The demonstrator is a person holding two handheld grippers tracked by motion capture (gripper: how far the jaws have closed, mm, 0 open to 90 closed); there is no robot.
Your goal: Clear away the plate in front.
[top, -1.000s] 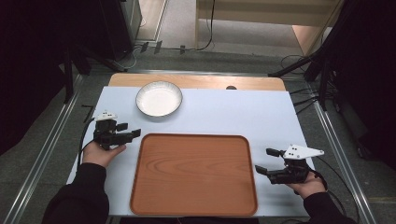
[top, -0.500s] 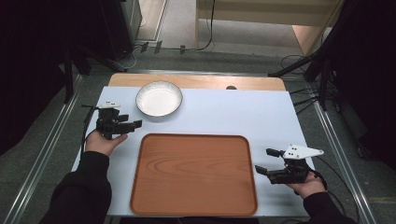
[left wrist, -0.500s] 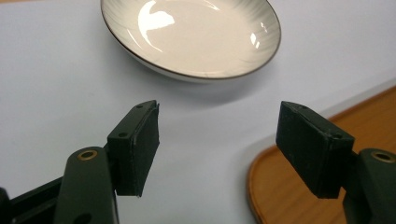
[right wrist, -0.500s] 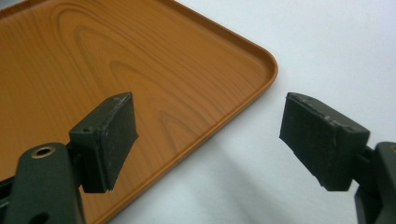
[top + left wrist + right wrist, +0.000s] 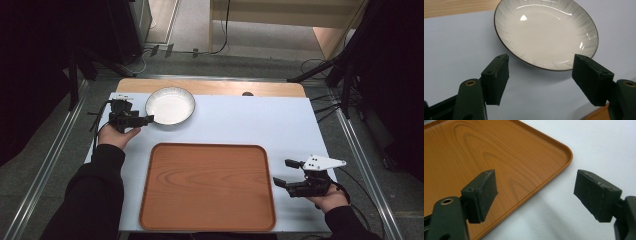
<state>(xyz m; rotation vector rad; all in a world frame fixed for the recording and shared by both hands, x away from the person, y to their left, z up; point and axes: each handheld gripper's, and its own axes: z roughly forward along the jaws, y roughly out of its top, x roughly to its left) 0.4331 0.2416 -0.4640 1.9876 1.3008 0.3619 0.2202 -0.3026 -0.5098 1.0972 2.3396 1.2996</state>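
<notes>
I've got a white bowl [image 5: 170,105] near the table's [image 5: 260,125] far left corner, and a bare wooden tray [image 5: 207,186] at the near edge, middle.

Your bowl [image 5: 544,32] looks like glossy glazed ceramic, finely ribbed at the rim. The tray [image 5: 207,185] shows smooth wood grain. The counter [image 5: 260,120] top is matt white.

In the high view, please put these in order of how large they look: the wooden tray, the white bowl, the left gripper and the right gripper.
1. Wooden tray, by far the largest.
2. White bowl.
3. Right gripper and left gripper: they look alike in size, and the right one is nearer the camera, so I do not rank them.
</notes>
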